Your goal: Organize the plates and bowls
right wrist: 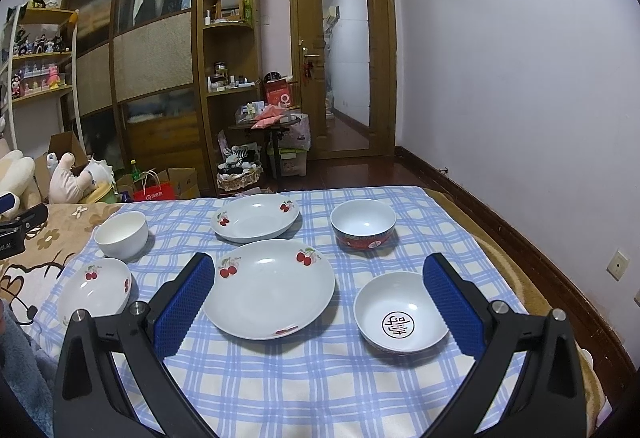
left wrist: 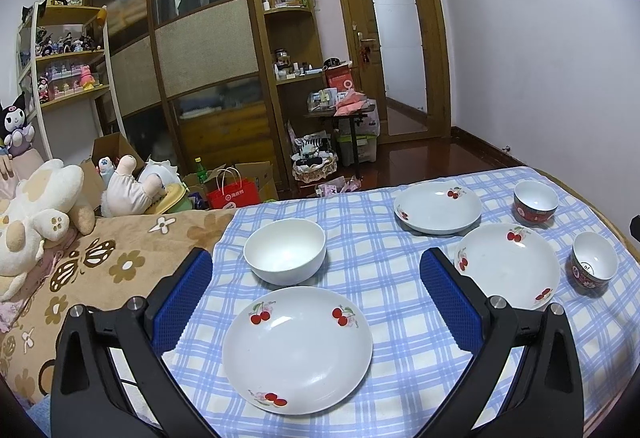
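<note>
Both grippers hovering wide open, gripping nothing, over the checked cloth (right wrist: 320, 390).

Three cherry plates (right wrist: 269, 288) are sitting left and centre; white bowl (left wrist: 285, 251) is lying far left; two red bowls (right wrist: 363, 224) are resting right.

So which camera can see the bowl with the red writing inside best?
The right wrist view. There the red-patterned bowl sits close, and the round red mark on its bottom shows whole. In the left wrist view, the same bowl is far right, small, with the mark mostly hidden.

left gripper (left wrist: 316, 294) jaws wide apart; right gripper (right wrist: 318, 296) likewise, empty.
</note>
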A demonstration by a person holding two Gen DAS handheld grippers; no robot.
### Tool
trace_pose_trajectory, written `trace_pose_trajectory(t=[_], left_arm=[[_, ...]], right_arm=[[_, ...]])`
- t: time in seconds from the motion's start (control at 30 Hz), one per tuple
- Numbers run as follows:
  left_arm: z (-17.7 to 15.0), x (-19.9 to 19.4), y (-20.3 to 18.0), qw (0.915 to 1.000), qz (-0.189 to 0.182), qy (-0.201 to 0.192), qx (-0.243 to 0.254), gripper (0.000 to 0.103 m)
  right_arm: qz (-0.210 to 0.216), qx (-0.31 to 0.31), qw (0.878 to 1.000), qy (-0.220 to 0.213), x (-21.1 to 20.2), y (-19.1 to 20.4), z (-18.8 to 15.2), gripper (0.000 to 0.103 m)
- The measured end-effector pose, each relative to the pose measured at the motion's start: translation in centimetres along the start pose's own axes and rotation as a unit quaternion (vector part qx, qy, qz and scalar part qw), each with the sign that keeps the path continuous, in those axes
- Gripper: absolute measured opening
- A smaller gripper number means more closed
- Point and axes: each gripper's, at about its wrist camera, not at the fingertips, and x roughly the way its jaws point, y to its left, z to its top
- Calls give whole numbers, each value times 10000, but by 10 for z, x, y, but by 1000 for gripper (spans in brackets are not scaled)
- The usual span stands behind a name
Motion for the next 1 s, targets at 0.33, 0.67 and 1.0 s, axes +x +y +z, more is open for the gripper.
trace_pose_trajectory(t=[0.33,0.67,1.0], left_arm=[[0,1,0,10000,1,5,3,102],[0,1,0,10000,3,10,4,102],[0,1,-1,10000,9,11,6,102]], right_arm=[[-14,-10,10000,19,-2,1,2,103],[-4,3,10000,32,0,1,1,103],[-20,-5,10000,41,0,1,0,103]])
